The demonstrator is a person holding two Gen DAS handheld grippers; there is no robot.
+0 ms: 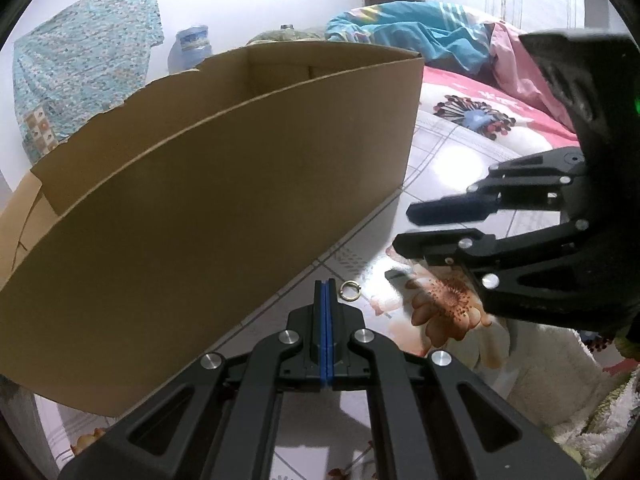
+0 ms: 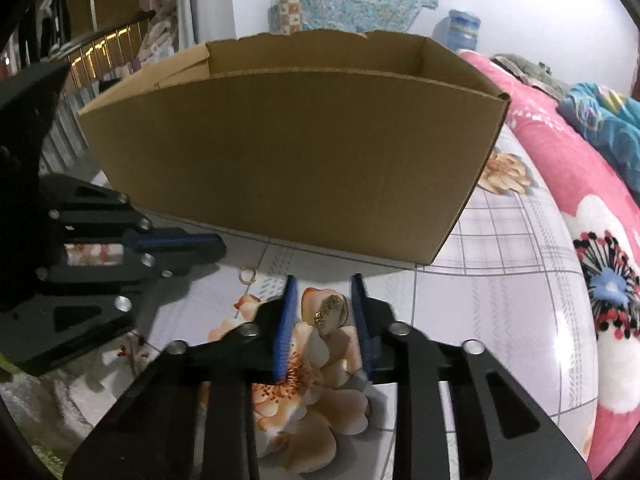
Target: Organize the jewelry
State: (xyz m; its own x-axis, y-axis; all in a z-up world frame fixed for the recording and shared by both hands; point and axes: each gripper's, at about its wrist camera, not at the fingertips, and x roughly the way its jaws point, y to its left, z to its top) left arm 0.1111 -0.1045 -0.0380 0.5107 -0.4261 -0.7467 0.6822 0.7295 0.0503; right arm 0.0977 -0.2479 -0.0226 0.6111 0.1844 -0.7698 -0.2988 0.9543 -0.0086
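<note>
A small gold hoop (image 1: 350, 291) lies on the flowered sheet just right of my left gripper (image 1: 327, 285), whose blue pads are pressed together with nothing between them. The same hoop (image 2: 248, 276) shows in the right wrist view, below the left gripper (image 2: 218, 246). A larger gold ring with a glittery top (image 2: 330, 312) rests on a printed flower between the blue pads of my right gripper (image 2: 324, 300). A gap shows beside the left pad (image 2: 289, 312), so the pads do not clamp the ring. From the left wrist view the right gripper (image 1: 408, 228) hangs low over the sheet.
An open brown cardboard box (image 2: 288, 168) stands right behind both gripper tips; its wall (image 1: 200, 220) fills the left. A pink flowered blanket (image 2: 592, 240) and blue cloth (image 1: 408, 28) lie to the right. A white fluffy towel (image 1: 560, 380) sits at the near right.
</note>
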